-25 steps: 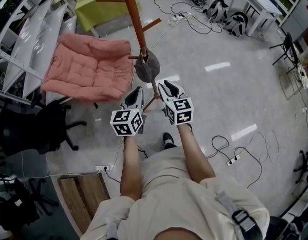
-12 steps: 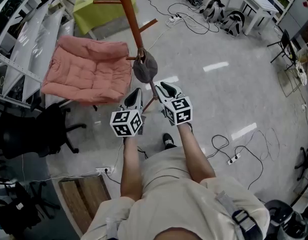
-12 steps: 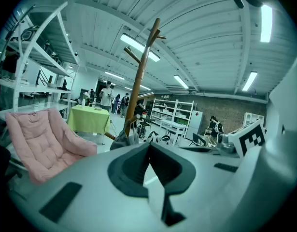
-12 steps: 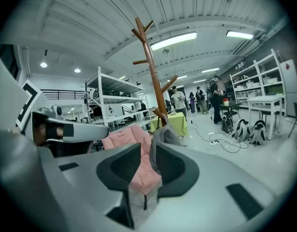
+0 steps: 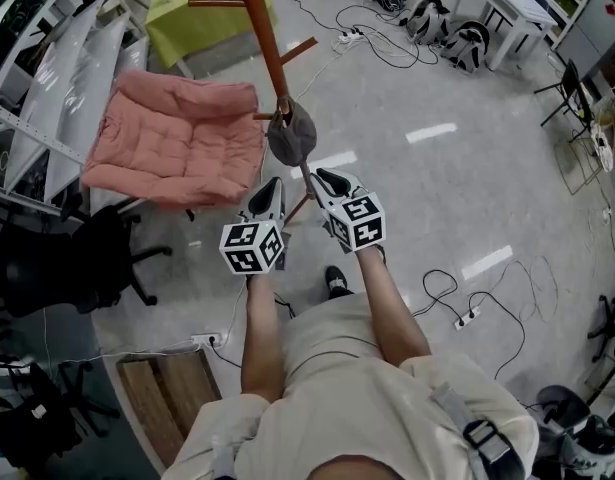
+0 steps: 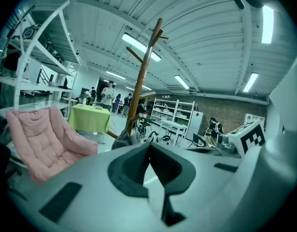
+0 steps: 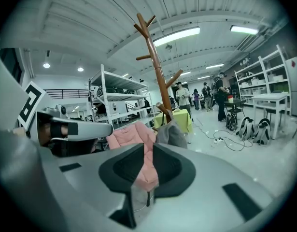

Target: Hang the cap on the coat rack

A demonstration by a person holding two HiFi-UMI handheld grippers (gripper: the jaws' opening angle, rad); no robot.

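The pale, glossy speckled floor [image 5: 467, 198] fills the head view, with black cables looping across it. At 10 o'clock from the grippers sits a broad salmon-pink quilted armchair [image 5: 177, 138], soft and tufted. White metal shelving [image 5: 47, 78] runs behind it at 9 o'clock; what it holds is too small to tell.

A slim brown wooden coat rack [image 5: 269, 43] rises at 12 o'clock. Its pole is round and smooth with short angled pegs, and its top is cut off by the head view's upper edge. A table under a lime-green cloth [image 5: 202, 18] stands at 11 o'clock beyond it.

The left gripper [image 5: 271, 184] and right gripper [image 5: 327, 179], both grey plastic with black pads, point at the pole side by side. Each has its pads pressed together at the tips with nothing between them.

The limp grey fabric cap [image 5: 293, 136] hangs on a low peg against the pole, just beyond the fingertips at 12 o'clock. The right gripper view shows it draped under the peg [image 7: 171, 134].
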